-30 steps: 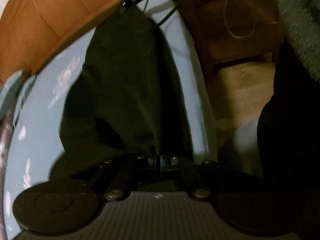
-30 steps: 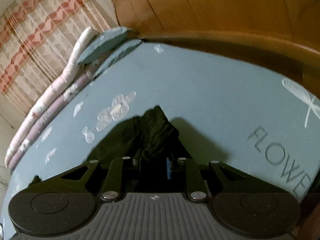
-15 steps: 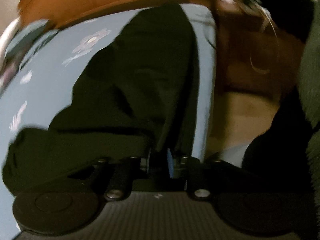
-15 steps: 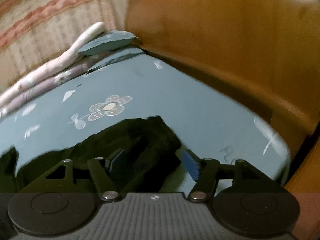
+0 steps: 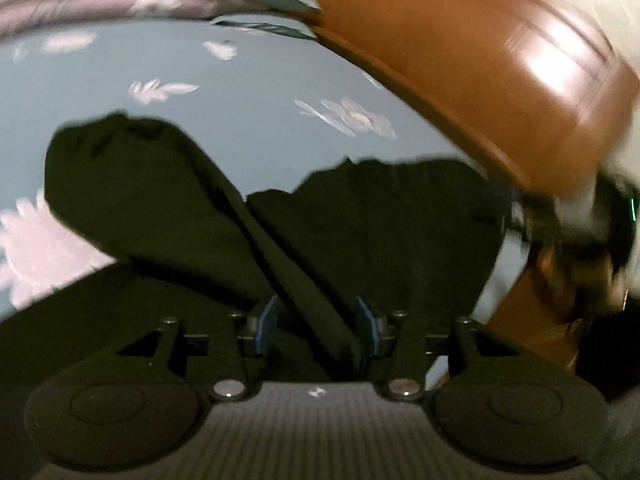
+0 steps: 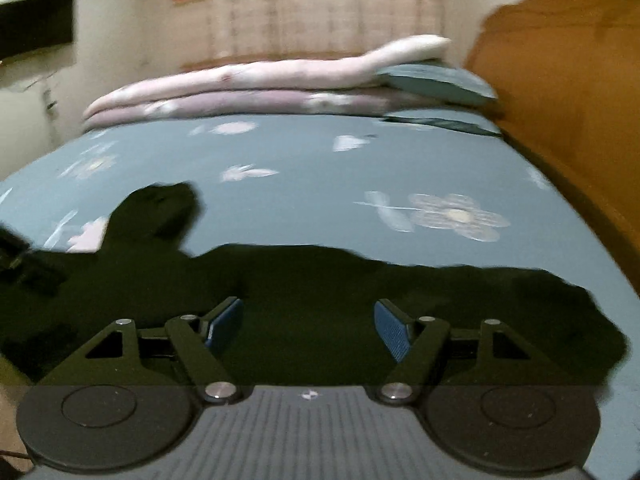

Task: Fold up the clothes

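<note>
The left gripper [image 5: 316, 330] is opening its jaws, and a dark fold of the black garment [image 5: 360, 232] is running up between the blue pads [image 5: 262, 326] without being pressed by them. From there the garment is spreading across the blue flowered bedsheet [image 5: 240, 120], one lobe reaching toward 10 o'clock and another toward 1 o'clock. The right gripper [image 6: 308, 326] is also opening, its pads [image 6: 390, 330] standing wide apart over the black cloth and pinching nothing. In that view the garment is lying as a long dark band from 9 to 3 o'clock. Beyond it, at 12 o'clock, folded pink bedding [image 6: 256, 80] is lying along the far edge, and a wooden headboard [image 6: 560, 80] is rising at 2 o'clock.
</note>
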`<state>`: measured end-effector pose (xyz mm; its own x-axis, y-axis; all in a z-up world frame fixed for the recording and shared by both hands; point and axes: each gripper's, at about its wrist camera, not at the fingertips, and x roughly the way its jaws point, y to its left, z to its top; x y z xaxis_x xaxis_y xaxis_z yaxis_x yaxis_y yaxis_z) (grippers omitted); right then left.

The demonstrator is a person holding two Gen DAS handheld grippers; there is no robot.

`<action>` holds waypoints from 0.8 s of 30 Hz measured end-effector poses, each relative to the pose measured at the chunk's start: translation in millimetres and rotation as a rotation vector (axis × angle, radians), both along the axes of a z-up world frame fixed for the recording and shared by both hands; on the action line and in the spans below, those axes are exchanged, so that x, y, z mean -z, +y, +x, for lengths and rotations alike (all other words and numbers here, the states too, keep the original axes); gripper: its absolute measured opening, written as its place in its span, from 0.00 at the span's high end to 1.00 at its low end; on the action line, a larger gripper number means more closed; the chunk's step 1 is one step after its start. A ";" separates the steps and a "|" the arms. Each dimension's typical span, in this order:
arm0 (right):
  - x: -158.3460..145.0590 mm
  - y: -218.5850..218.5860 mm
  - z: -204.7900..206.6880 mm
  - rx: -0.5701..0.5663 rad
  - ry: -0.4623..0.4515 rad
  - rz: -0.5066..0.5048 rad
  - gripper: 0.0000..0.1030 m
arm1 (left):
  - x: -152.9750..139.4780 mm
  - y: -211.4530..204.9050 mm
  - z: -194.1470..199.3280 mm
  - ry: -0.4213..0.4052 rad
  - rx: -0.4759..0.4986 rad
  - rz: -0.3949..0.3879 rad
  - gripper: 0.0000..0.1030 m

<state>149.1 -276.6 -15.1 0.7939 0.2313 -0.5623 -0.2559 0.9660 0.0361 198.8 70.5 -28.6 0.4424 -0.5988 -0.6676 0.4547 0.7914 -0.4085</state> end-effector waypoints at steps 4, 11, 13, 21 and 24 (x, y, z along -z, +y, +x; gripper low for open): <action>3.3 20.1 0.7 -0.028 0.003 0.063 0.25 | 26.8 1.2 21.9 0.111 -0.102 -0.089 0.63; 16.4 19.7 2.3 0.007 0.056 0.124 0.25 | 43.7 -9.8 41.6 0.141 -0.105 -0.124 0.64; 19.4 18.5 2.2 0.016 0.064 0.126 0.25 | 43.8 -17.4 45.3 0.131 -0.084 -0.102 0.76; 28.8 12.9 0.9 0.033 0.092 0.151 0.25 | 31.6 -13.3 29.1 0.058 -0.088 -0.044 0.98; 32.4 14.2 1.3 0.023 0.105 0.155 0.25 | 19.5 1.5 12.2 0.031 -0.126 -0.064 0.98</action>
<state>150.4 -262.4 -47.5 0.7391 0.3039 -0.6012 -0.2204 0.9524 0.2104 211.0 72.0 -48.0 0.4963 -0.5819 -0.6443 0.3399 0.8131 -0.4725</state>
